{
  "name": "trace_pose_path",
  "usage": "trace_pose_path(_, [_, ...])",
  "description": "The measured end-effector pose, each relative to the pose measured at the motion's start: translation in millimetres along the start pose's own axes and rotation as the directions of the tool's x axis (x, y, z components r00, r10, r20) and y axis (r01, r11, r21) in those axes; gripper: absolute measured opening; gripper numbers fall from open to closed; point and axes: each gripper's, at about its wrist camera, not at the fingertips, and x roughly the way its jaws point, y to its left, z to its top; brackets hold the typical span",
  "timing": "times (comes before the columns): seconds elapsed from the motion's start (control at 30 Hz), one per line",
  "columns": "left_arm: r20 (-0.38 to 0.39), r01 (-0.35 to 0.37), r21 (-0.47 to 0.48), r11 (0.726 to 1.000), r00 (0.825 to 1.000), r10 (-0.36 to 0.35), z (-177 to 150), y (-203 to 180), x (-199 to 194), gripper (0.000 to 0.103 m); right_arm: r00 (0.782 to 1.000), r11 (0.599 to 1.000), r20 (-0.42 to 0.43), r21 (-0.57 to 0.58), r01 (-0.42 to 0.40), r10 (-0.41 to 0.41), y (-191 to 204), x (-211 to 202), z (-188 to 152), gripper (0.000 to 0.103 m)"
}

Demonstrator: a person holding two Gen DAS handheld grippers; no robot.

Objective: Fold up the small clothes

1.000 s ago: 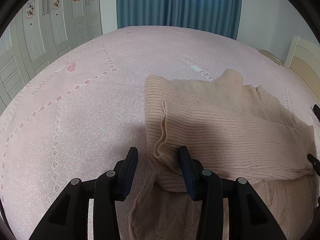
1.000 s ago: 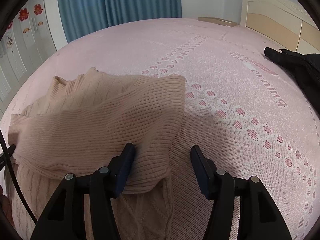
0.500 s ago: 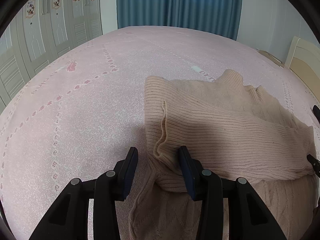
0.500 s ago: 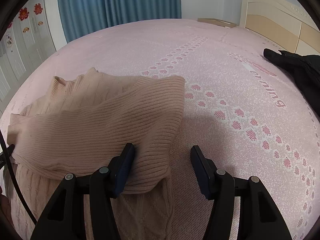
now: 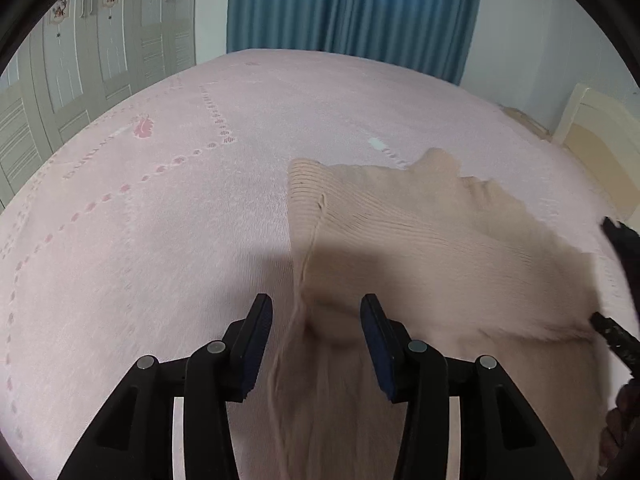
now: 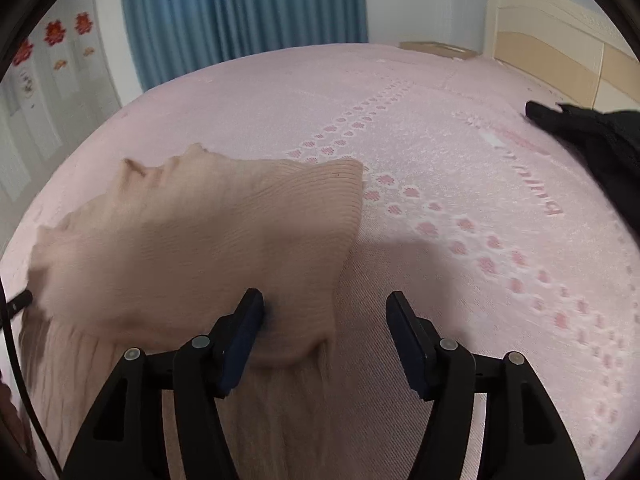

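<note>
A beige ribbed knit sweater (image 5: 420,240) lies on the pink bedspread (image 5: 160,220), with one ribbed part laid over the rest. It also shows in the right wrist view (image 6: 192,240). My left gripper (image 5: 316,320) is open, its jaws straddling the sweater's near left edge. My right gripper (image 6: 324,316) is open over the sweater's near right corner, the left finger (image 6: 244,332) against the cloth. The cloth near both grippers is motion-blurred.
A black garment (image 6: 592,140) lies at the right of the bed. A wooden headboard (image 6: 560,40) stands at the far right, blue curtains (image 5: 352,8) at the back, white wardrobe doors (image 5: 80,60) at the left. The right gripper's tips show at the left view's right edge (image 5: 616,336).
Both grippers have lifted and moved forward over the sweater. The view is now motion-blurred. The jaws stay open.
</note>
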Motion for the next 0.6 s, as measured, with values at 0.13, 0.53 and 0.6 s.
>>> trace_pose_path(0.13, [0.015, 0.01, 0.072, 0.997, 1.0, -0.011, -25, 2, -52, 0.063, 1.0, 0.996, -0.028, -0.086, -0.009, 0.007, 6, -50, -29, 0.062])
trace_pose_path(0.53, [0.097, 0.028, 0.03, 0.999, 0.995, -0.031, -99, 4, -204, 0.063, 0.995, 0.998, 0.083, -0.026, -0.053, 0.055, 12, -219, -132, 0.062])
trace_pose_path(0.6, [0.103, 0.059, 0.011, 0.998, 0.993, -0.06, -110, 3, -214, 0.063, 0.995, 0.997, 0.073, -0.016, -0.069, 0.07, 15, -229, -141, 0.06])
